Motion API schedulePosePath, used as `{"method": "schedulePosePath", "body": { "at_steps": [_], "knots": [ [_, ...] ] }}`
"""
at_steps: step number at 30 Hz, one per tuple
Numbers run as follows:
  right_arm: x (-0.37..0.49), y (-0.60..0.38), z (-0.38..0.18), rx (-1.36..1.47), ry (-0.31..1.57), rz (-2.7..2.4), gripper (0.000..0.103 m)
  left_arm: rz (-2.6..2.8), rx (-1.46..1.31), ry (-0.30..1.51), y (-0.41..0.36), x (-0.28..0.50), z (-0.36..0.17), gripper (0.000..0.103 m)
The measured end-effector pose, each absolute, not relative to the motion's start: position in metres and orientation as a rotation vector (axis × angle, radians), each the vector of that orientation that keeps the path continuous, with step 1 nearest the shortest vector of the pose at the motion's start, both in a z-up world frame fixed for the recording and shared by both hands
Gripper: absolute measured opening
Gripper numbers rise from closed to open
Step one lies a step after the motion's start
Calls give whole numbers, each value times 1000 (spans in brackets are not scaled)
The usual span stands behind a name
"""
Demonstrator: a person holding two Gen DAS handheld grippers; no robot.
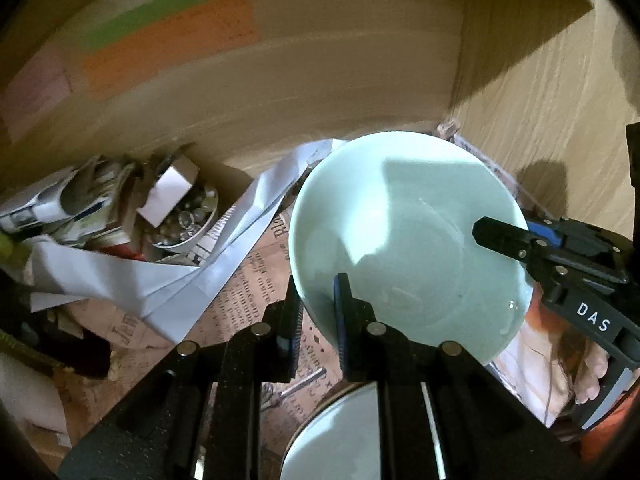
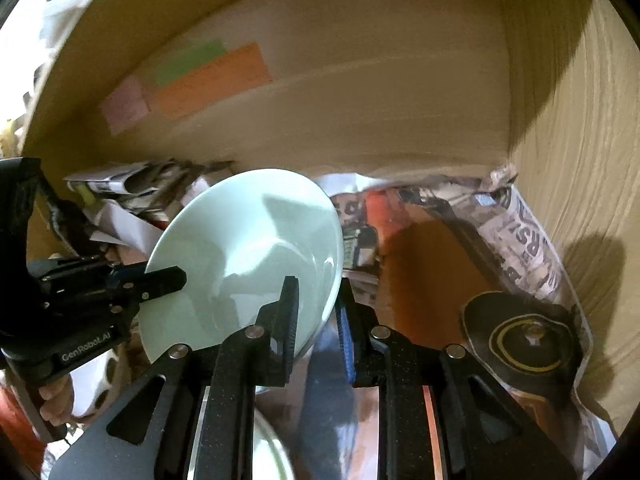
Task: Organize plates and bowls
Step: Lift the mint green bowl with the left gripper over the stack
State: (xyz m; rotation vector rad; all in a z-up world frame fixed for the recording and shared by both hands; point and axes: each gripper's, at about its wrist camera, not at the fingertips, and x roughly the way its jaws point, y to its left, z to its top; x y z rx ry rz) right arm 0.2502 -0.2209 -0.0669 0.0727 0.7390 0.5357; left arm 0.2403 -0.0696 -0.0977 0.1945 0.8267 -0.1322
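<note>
A: Left gripper (image 1: 318,312) pose?

B: Pitched downward into the cardboard box (image 1: 360,60). Its fingers (image 1: 344,320) are closed narrow on the near rim of the pale green bowl (image 1: 408,240), one finger inside the wall, one outside.

A: Right gripper (image 2: 316,312)?

B: Also angled down, clamped tight on the opposite side of the same bowl's rim; inner finger against the inside wall, blue-padded finger outside. A hand (image 2: 56,396) shows under the left gripper's handle in the right wrist view.

A: Bowl contents?

B: Empty, glossy interior. It tilts between the two grippers, above the newspaper (image 1: 248,292) lining the box floor.

A: Nearer than the bowl?

B: A second pale green dish (image 1: 340,436), directly below the left fingers, partly hidden.

A: Farther?

B: Left of the bowl, a small white bowl (image 1: 188,224) holding glassy round pieces and a folded paper. Right of the bowl, a black disc with a gold ring (image 2: 524,340). Behind, orange and green labels (image 1: 172,40) on the box wall.
</note>
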Motion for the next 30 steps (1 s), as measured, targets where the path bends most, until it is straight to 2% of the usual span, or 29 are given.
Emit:
{"method": "schedulePosePath", "body": {
  "at_steps": [15, 30],
  "knots": [
    [195, -187, -45, 33, 670, 585, 17, -131, 152, 711, -31, 169, -74, 14],
    [157, -134, -52, 16, 670, 690, 18, -47, 98, 667, 29, 111, -79, 14]
  ]
}}
